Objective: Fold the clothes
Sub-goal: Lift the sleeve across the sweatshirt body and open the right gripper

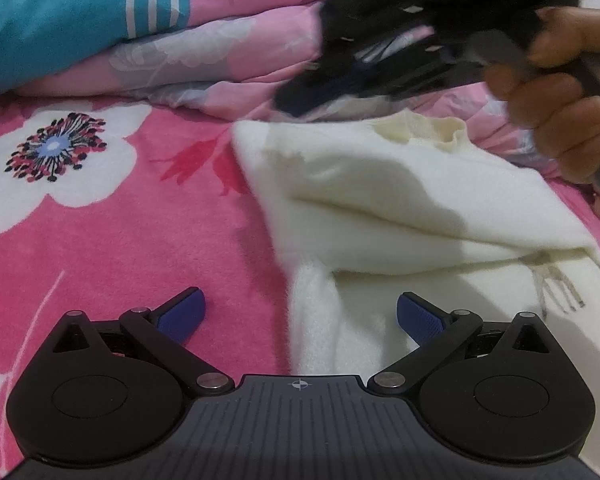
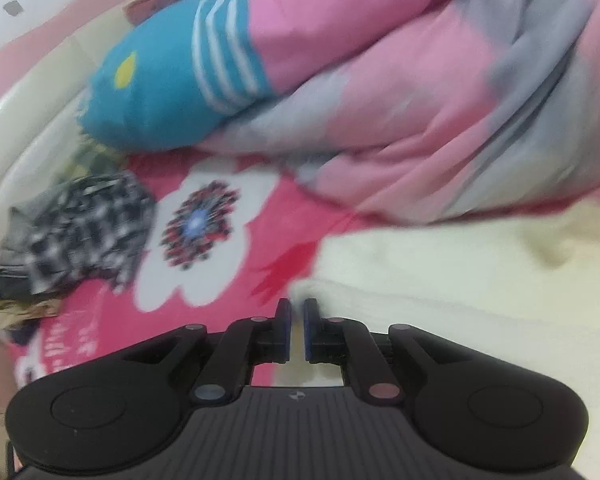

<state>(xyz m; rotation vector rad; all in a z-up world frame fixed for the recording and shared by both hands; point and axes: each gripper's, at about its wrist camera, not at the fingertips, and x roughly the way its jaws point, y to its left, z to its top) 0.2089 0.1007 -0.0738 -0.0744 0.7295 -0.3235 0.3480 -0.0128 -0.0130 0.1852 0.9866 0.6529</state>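
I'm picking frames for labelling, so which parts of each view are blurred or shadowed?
Left wrist view: sharp on the left gripper and cream garment, which carries a soft grey shadow; the right gripper is smeared by motion. Right wrist view: blurred throughout, worst on the checked cloth.

The cream fleece garment (image 1: 420, 200) looks soft and fuzzy; the pink flowered bedsheet (image 1: 140, 240) matt, napped cloth; the pink-grey quilt (image 2: 420, 100) smooth fabric.
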